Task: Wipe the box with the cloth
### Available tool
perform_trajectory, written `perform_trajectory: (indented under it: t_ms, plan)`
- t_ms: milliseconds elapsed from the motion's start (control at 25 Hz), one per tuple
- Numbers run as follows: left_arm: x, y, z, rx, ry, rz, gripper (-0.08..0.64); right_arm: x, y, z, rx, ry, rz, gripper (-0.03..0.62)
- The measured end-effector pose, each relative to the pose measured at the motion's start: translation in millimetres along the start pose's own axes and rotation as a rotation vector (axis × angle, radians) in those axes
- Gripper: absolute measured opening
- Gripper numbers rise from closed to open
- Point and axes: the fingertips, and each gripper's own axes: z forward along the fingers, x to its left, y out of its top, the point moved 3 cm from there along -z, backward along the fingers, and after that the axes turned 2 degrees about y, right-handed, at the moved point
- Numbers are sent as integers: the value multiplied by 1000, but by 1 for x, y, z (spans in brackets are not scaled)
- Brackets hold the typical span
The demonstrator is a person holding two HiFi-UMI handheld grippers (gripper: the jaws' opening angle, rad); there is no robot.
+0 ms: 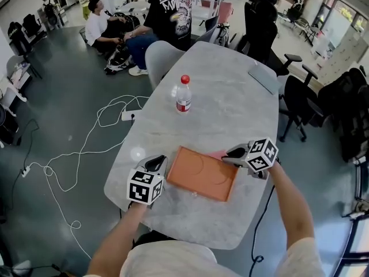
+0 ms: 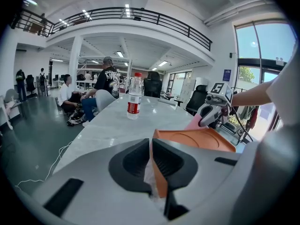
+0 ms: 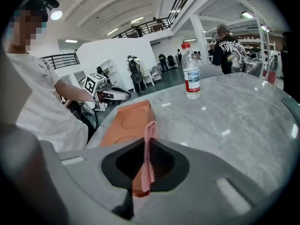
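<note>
- Your left gripper (image 1: 155, 165) sits at the 9 o'clock edge of the box (image 1: 202, 173). In the left gripper view its jaws are clamped together on the thin orange rim of that box (image 2: 197, 138), and a bit of pale, clear material is caught beside the rim.
- Your right gripper (image 1: 233, 153) is at the box's 2 o'clock corner. In the right gripper view its jaws are pinched tight on the cloth (image 3: 149, 153), a narrow pink strip standing upright between them.
- The box lies flat on the grey marbled table (image 1: 230, 105), near the edge at your 6 o'clock. Two shallow round impressions show in its top face.
- A sliver of the pink cloth (image 1: 217, 153) shows just beside the box's far edge, next to your right gripper.
- A water bottle (image 1: 183, 94) with a red cap and label stands upright at about 12 o'clock from the box, well apart from it.
</note>
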Motion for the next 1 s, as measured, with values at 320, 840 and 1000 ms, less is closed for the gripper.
perform_trajectory:
  t_ms: [320,840,1000]
  plan:
    - [-7,0,7,8,-23,13,26,-1,-12,-15,-13,-28,43,15]
    - [-5,-6,7,21,-23,19,26,-3,-41,-29,-12,-67,120,15]
    - [-6,-4,6,21,-29,23,26,0,-47,-36,-17,-81,135,15]
